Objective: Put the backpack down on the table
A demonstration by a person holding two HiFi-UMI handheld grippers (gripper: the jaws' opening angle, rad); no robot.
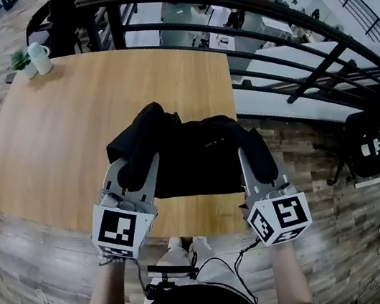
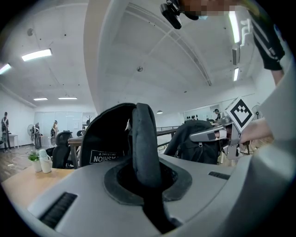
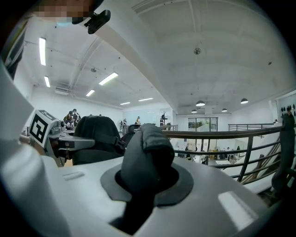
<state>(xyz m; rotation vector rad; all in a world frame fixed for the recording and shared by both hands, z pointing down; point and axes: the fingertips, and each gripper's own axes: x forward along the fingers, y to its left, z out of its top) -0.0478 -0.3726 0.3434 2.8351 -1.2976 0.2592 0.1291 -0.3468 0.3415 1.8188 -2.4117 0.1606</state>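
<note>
A black backpack (image 1: 191, 156) hangs over the near right part of the wooden table (image 1: 84, 130), its body between my two grippers. My left gripper (image 1: 137, 170) is shut on the left shoulder strap (image 2: 144, 139), which stands up between the jaws in the left gripper view. My right gripper (image 1: 250, 162) is shut on the right shoulder strap (image 3: 148, 155). In the left gripper view the backpack's body (image 2: 104, 139) with a white label rises behind the strap, and the right gripper (image 2: 217, 134) shows at the right. Whether the bag's bottom touches the tabletop I cannot tell.
A small potted plant (image 1: 20, 62) and a white jug (image 1: 40, 57) stand at the table's far left corner. A black metal railing (image 1: 242, 36) runs just beyond the table's far and right edges. Dark office chairs (image 1: 61, 17) stand behind the table.
</note>
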